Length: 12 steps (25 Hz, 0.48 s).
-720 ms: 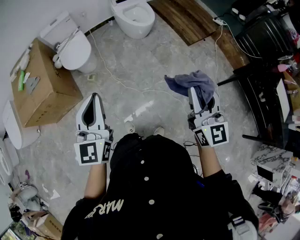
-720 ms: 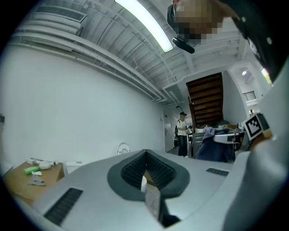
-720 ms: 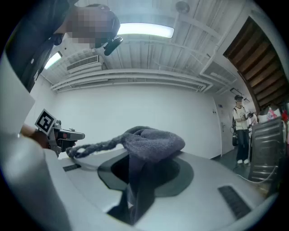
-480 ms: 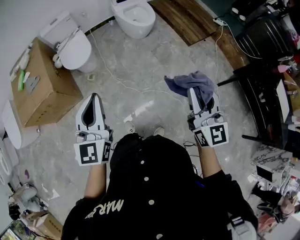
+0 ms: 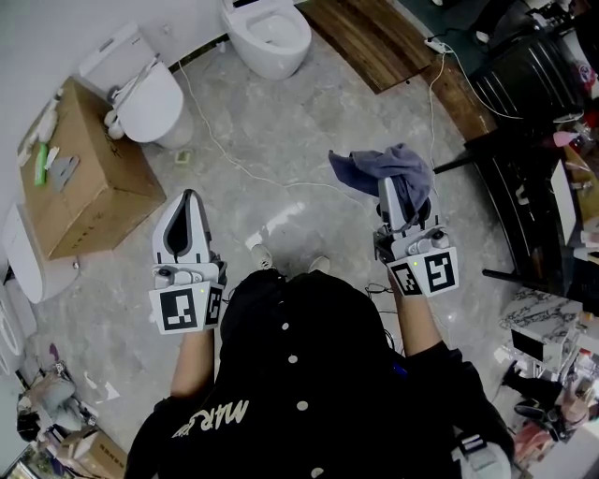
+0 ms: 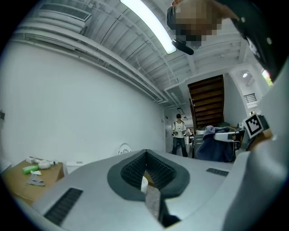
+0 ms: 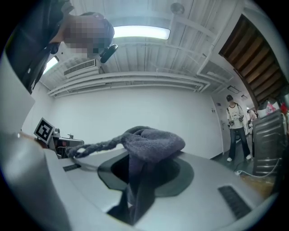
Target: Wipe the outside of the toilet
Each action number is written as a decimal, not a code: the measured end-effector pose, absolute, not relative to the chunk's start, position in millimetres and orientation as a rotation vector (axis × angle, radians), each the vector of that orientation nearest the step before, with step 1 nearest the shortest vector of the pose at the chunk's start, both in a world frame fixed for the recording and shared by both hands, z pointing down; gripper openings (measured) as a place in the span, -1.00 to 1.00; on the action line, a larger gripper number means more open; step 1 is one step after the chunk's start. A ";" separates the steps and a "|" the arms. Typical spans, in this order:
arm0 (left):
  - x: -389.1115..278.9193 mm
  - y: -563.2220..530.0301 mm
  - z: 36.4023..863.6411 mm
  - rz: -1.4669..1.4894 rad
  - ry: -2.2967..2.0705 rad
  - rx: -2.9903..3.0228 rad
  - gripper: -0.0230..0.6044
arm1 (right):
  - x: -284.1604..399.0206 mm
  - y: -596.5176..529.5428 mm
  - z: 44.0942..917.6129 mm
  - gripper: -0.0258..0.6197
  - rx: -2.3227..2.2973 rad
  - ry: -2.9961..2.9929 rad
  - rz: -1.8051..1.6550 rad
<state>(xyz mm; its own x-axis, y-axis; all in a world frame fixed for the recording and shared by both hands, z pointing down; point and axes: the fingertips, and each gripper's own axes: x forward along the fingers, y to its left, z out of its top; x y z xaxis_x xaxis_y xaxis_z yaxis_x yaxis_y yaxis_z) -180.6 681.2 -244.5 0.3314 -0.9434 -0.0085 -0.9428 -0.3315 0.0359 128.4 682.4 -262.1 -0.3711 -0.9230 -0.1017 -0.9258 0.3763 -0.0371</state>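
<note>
Toilet point(image 5: 269, 37), back beyond the top edge

Holding the left gripper point(image 5: 186, 200) out toward 12 o'clock on the 9 o'clock side, jaws pressed together on nothing. Holding the right gripper point(image 5: 400, 198) alongside at 3 o'clock, well apart, jaws clamped on a cloth point(image 5: 382, 163).

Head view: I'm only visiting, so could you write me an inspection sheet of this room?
Surface: grey stone-look floor.
Job's things: open toilet and lidded toilet, both white; grey-blue cloth.
Clutter: cardboard box with small items on top; oddments at lower left.
Grippers: left gripper shut, empty; right gripper shut on the cloth.
Cables: white cable trails across the floor.
Surroundings: white wall, wooden boards, dark table at right.
</note>
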 end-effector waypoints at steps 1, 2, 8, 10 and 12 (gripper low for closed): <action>-183.9 679.6 -244.3 -0.044 -1.798 2.546 -0.90 | 125.9 680.3 -261.3 -0.59 -1.709 2.519 0.040; -187.5 677.9 -244.0 -0.043 -1.793 2.551 -0.90 | 123.2 678.2 -260.7 -0.59 -1.719 2.520 0.041; -217.2 666.7 -245.6 -0.047 -1.791 2.568 -0.90 | 98.5 664.4 -263.3 -0.59 -1.738 2.516 0.062; -228.8 662.3 -248.0 -0.060 -1.791 2.578 -0.90 | 90.0 660.8 -264.3 -0.59 -1.745 2.508 0.069; -241.6 657.4 -249.6 -0.066 -1.791 2.584 -0.90 | 81.7 656.3 -264.7 -0.59 -1.758 2.497 0.071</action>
<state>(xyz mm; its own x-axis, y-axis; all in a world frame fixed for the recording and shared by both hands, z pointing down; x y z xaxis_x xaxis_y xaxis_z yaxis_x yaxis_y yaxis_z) -241.6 657.4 -249.6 0.3505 -0.9359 -0.0360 -0.9360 -0.3514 0.0214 81.7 656.3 -264.7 -0.3352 -0.9370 -0.0979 -0.9411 0.3379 -0.0119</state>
